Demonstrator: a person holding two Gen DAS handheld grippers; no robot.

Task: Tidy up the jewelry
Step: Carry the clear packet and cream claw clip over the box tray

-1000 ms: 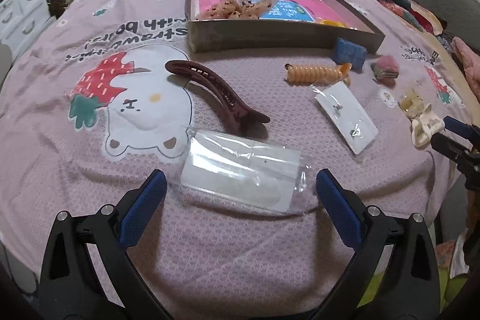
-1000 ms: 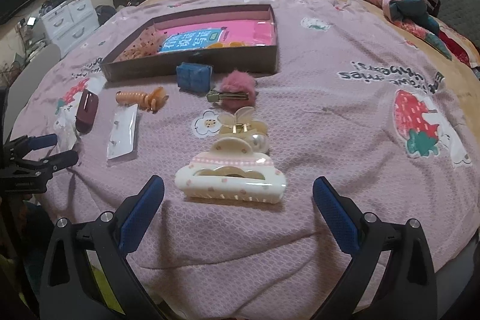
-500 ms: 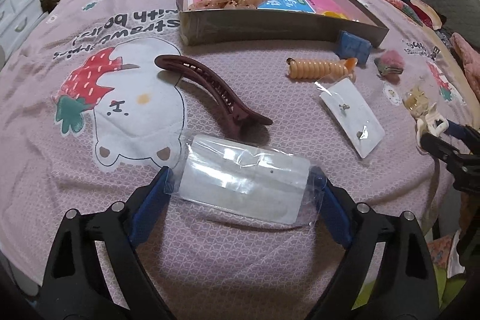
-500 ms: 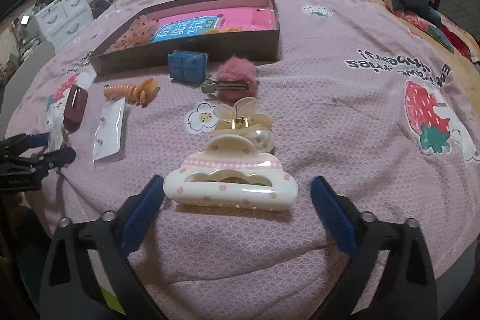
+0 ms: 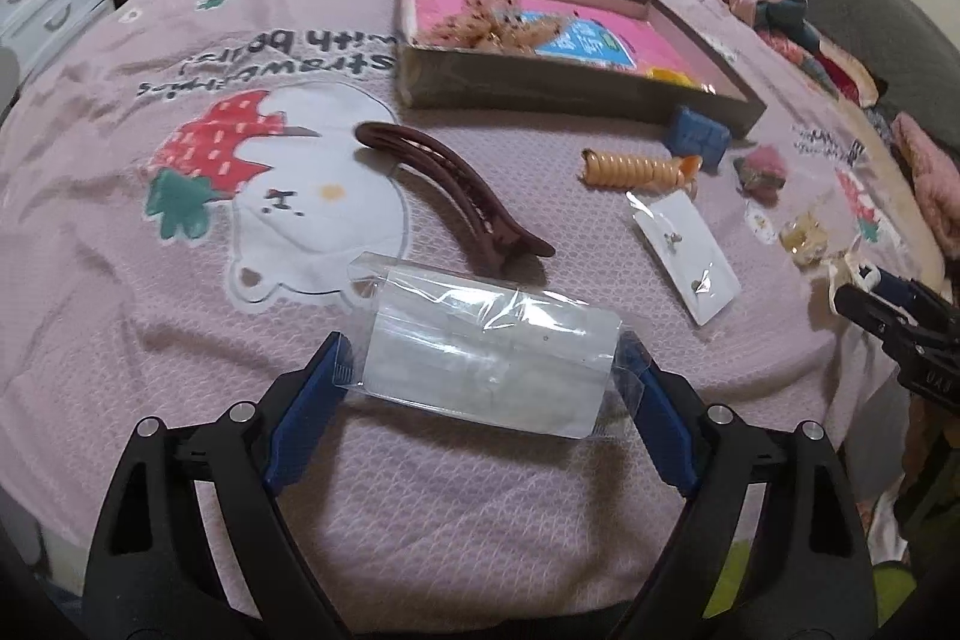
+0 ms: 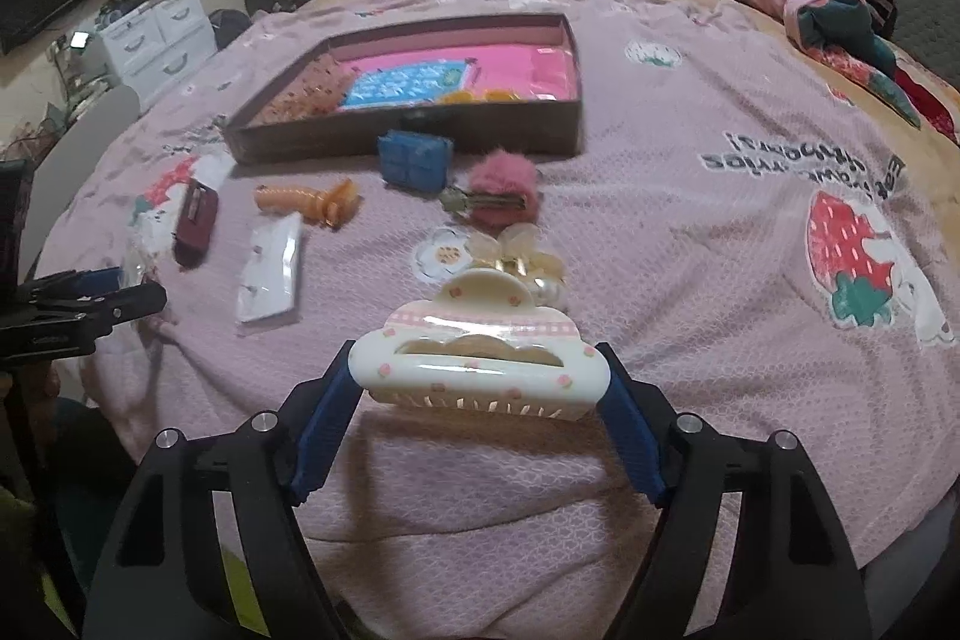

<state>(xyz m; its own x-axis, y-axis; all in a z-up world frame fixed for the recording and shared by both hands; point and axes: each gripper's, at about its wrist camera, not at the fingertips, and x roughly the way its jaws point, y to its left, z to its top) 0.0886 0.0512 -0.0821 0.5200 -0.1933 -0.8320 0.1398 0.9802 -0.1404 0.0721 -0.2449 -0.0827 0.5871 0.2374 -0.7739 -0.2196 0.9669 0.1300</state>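
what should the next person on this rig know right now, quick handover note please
Left tongs: closing on the clear plastic packet, pads at its ends.
Right tongs: closing on the cream cloud hair claw, pads at both ends.
Done: a few pieces already lie in the brown tray.
Left: maroon clip, orange spiral tie, earring card, blue clip, pink pom clip and bow clip sit on the bedspread.

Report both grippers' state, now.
Left gripper: jaws closing on the clear plastic packet.
Right gripper: jaws closing on the cream claw clip.
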